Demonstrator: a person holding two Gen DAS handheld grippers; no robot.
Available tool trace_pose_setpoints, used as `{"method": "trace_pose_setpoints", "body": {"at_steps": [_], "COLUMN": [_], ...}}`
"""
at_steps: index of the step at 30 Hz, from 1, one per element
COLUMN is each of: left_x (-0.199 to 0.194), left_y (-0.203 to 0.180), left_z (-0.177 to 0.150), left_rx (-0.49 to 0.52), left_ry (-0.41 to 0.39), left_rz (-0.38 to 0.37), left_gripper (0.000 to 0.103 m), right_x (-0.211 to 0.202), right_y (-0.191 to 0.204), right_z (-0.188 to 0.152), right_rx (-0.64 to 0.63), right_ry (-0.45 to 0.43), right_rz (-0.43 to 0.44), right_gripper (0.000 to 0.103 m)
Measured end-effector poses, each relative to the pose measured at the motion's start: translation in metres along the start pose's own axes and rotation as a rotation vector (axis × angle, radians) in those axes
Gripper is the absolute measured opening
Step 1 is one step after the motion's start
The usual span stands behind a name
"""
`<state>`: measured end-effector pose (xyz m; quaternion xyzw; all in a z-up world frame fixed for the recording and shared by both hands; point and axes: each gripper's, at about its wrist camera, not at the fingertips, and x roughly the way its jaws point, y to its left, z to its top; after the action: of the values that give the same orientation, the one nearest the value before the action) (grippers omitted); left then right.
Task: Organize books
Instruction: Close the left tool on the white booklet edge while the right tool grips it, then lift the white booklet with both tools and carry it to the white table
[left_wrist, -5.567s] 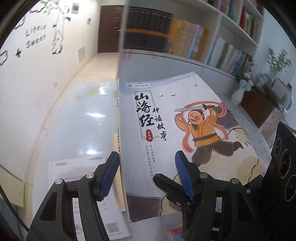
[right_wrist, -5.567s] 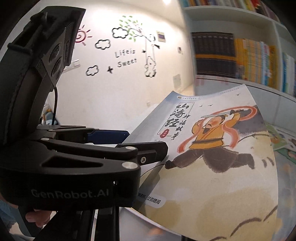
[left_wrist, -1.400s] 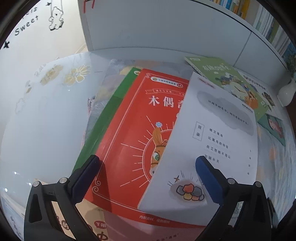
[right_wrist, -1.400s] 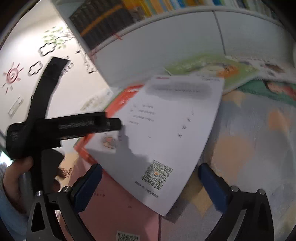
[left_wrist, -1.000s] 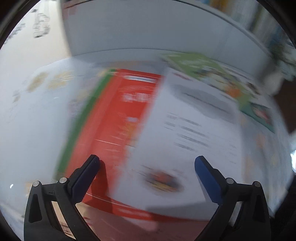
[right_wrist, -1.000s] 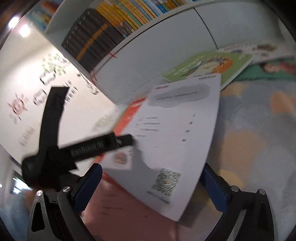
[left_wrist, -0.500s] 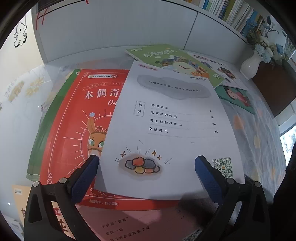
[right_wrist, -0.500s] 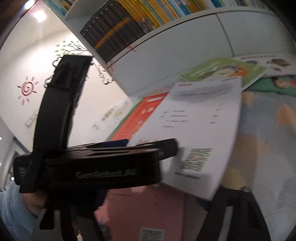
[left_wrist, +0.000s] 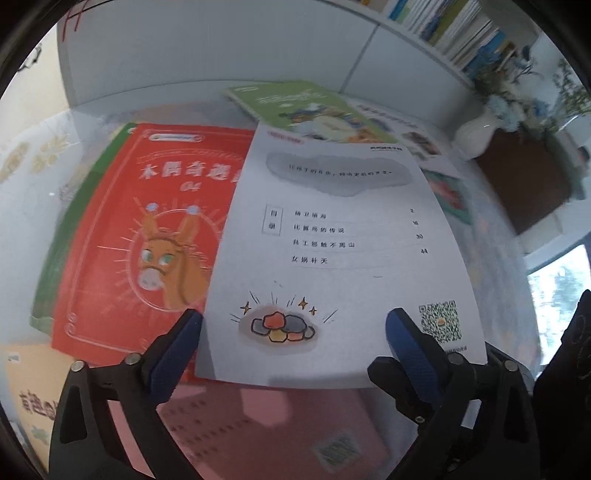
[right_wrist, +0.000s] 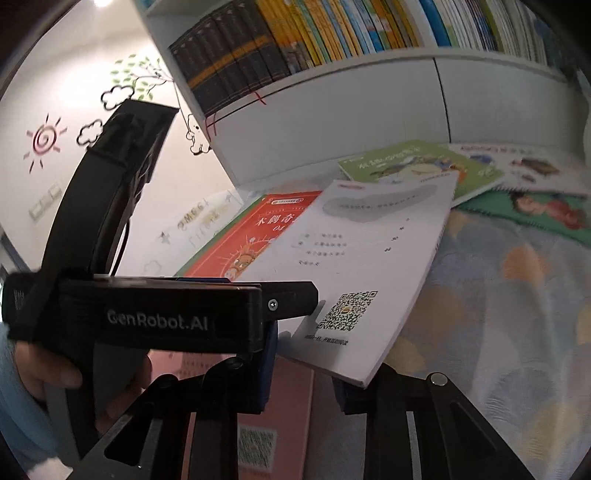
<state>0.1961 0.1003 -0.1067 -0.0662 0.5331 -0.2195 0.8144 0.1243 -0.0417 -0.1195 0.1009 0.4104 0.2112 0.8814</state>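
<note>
- red book (left_wrist: 147, 236) lies flat at left, partly under the white book (left_wrist: 332, 236);
- left gripper (left_wrist: 291, 339) closing, jaws wide, astride the white book's near edge, pads not pressing;
- right gripper (right_wrist: 303, 373) closing narrowly at that book's near corner; grip unclear.

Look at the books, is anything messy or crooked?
Yes. The white book lies face down and crooked, overlapping the red donkey book and the pink book. The green book lies askew beside the shelf, not upright on it.
</note>
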Motion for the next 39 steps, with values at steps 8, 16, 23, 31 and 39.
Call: {"method": "trace_pose_setpoints", "body": {"at_steps": [8, 16, 23, 31, 39], "left_x": [-0.039, -0.073, -0.117, -0.181, -0.241], "left_y": [-0.035, -0.042, -0.017, 0.037, 0.091], "left_z": [-0.005, -0.019, -0.042, -0.074, -0.115], "left_rx": [0.100, 0.134, 0.118, 0.086, 0.019], "left_ry": [-0.070, -0.105, -0.133, -0.199, -0.276], "left_rz": [0.020, 0.013, -0.003, 0.069, 0.141], "left_gripper": [0.085, 0.082, 0.082, 0.082, 0.074], "right_x": [-0.037, -0.069, -0.088, -0.096, -0.088], "right_y": [0.017, 0.041, 0.081, 0.153, 0.246], "right_z": [0.007, -0.001, -0.012, -0.028, -0.045], "right_rx": [-0.144, -0.192, -0.216, -0.287, -0.359], "right_ry": [-0.068, -0.122, -0.171, -0.235, -0.224], "right_rz": [-0.070, -0.108, -0.083, -0.015, 0.094], "right_gripper": [0.025, 0.025, 0.026, 0.026, 0.026]}}
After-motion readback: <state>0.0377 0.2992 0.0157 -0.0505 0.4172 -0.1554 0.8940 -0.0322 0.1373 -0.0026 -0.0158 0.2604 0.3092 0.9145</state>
